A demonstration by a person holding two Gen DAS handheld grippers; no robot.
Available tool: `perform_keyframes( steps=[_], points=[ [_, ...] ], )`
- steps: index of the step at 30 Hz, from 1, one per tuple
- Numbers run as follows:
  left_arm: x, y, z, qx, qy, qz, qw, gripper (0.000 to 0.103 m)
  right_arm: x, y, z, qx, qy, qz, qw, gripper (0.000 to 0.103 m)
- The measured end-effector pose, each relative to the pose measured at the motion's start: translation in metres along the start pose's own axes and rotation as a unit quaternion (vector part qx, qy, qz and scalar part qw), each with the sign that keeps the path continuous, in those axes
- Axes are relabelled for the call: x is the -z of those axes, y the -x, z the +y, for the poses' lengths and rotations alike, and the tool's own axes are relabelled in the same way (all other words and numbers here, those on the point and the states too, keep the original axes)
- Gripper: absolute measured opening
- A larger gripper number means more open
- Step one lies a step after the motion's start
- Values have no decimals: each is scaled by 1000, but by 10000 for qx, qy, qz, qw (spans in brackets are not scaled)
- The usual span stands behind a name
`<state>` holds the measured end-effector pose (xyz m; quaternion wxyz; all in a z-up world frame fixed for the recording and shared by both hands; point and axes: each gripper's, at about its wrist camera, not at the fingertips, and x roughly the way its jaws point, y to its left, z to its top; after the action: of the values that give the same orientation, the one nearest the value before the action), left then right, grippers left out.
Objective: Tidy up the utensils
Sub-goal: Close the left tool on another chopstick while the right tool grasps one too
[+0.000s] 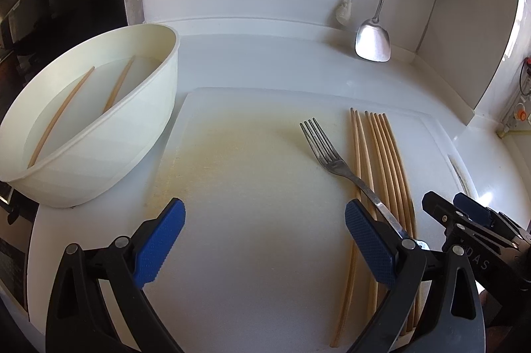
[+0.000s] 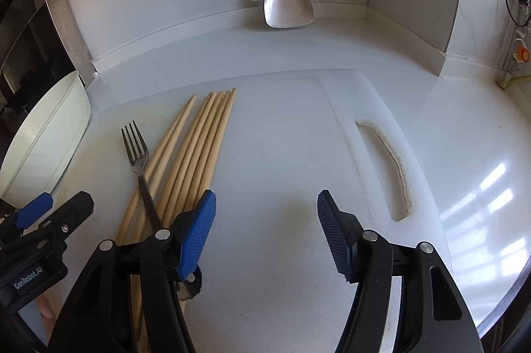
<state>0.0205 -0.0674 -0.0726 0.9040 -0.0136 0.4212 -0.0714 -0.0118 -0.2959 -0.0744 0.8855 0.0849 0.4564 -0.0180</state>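
Both tongs spread, nothing pinched: left gripper (image 1: pixel 265 240) and right gripper (image 2: pixel 267 230) with ribbed blue pads over the white, stained cutting board (image 1: pixel 252 187), steel fork (image 1: pixel 327 154) lying across smooth wooden chopsticks (image 2: pixel 199 150) beside the right gripper's left pad, cream bowl (image 1: pixel 146 127) left of the board, metal spatula (image 2: pixel 288 4) beyond.

White lettering "GenRobot.AI" runs along the black plastic body of the left gripper (image 2: pixel 43 207), seen at the lower left of the right wrist view, just left of the bundle of pale wooden chopsticks (image 2: pixel 199 147). In the left wrist view the black body of the right gripper (image 1: pixel 461 210) carries pale embossed letters, seemingly "DAS", cut off at the edge
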Motion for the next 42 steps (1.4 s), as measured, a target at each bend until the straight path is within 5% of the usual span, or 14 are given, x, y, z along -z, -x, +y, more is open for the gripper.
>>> perform_keyframes(
  steps=[12,17,24,42],
  points=[
    [0,-1,-1,-9,-43,11,10000,95,3,-3,20,50,306,201,9993,61],
    [0,-2,-2,4,-7,37,10000,95,3,2,12,456,322,96,9984,61],
    [2,-2,-5,2,-3,48,10000,95,3,1,13,37,257,126,9996,61],
    [9,-10,-27,83,-335,101,9994,95,12,-1,-1,262,367,197,9988,61]
  ],
)
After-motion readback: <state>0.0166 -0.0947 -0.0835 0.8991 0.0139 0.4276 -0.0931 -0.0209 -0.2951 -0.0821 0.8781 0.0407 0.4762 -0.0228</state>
